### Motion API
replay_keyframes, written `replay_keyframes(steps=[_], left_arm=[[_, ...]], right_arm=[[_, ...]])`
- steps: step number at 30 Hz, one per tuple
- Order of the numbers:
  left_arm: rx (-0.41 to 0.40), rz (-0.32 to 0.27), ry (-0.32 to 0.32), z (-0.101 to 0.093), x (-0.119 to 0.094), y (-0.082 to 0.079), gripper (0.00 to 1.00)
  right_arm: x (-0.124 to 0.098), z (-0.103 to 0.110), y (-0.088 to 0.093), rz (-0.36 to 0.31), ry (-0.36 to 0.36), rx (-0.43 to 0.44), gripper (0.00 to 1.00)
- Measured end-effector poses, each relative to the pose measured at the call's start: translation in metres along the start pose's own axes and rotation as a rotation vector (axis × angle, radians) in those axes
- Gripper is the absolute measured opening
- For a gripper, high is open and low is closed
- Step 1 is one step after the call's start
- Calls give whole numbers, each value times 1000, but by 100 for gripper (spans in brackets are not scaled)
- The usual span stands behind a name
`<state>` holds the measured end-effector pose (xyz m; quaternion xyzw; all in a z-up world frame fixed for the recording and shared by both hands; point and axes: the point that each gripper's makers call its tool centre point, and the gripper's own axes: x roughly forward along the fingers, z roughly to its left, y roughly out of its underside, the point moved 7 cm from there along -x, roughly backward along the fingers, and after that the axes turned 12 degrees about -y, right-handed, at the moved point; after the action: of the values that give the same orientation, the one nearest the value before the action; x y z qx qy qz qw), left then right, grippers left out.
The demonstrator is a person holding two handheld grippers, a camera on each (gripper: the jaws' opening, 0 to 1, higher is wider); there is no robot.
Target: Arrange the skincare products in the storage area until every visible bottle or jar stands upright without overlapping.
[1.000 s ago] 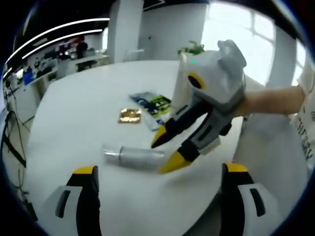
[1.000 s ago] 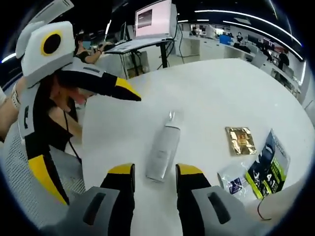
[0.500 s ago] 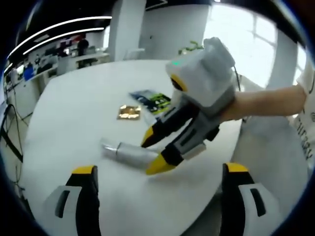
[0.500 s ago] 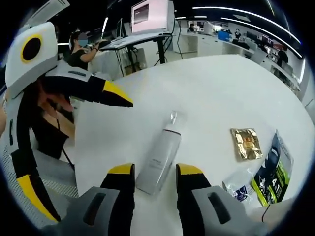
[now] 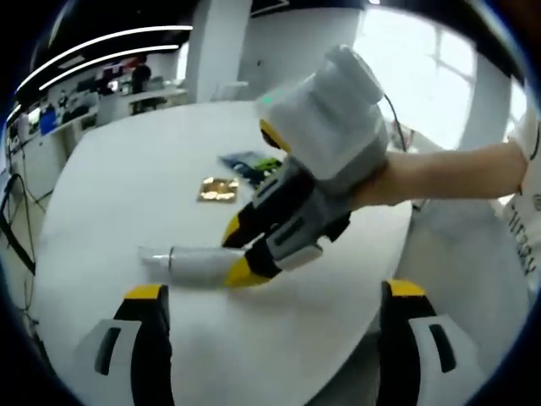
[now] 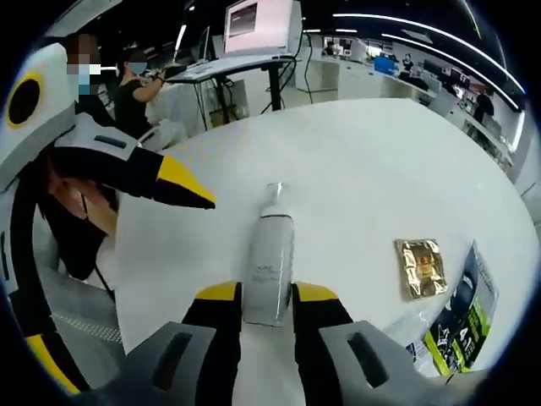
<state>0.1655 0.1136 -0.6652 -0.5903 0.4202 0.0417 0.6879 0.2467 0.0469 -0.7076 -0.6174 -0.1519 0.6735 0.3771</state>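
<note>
Right tool (image 6: 266, 298) is clamped on the base end of the white bottle (image 6: 270, 262), which lies flat on the white bench (image 6: 372, 178), presumably to tip it upright; left tool (image 5: 269, 298) waits near, jaws wide apart.

White bottle (image 6: 270, 264) with clear cap on a plain white surface (image 6: 380, 169). Grey-and-white right gripper (image 6: 266, 304), tips yellow; left gripper (image 5: 270, 292) the same, black jaws. Gold foil sachet (image 6: 421, 267); dark blue packet (image 6: 461, 317) with lime-green print.
</note>
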Motion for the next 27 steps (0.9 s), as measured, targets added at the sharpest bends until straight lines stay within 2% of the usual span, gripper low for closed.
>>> replay_keyframes(steps=[7,10,16,20,24,27], left_arm=[[-10,6,-4,2,0,3,96],[-39,-6,-9,3,-1,2,95],[-155,-57,11,7,-2,2,92],[-220,-86,19,9,-3,2,89],[-261,-101,-14,17,-2,4,78],[-323,-117,-1,15,-1,2,75]], right_arm=[[0,-3,0,-2,2,-12,21],[-3,-2,3,2,-6,-9,20],[-8,-1,11,-51,-58,76,19],[-16,0,20,-73,-68,108,19],[-25,2,27,-94,-72,138,19],[-29,2,27,-116,-75,159,18]])
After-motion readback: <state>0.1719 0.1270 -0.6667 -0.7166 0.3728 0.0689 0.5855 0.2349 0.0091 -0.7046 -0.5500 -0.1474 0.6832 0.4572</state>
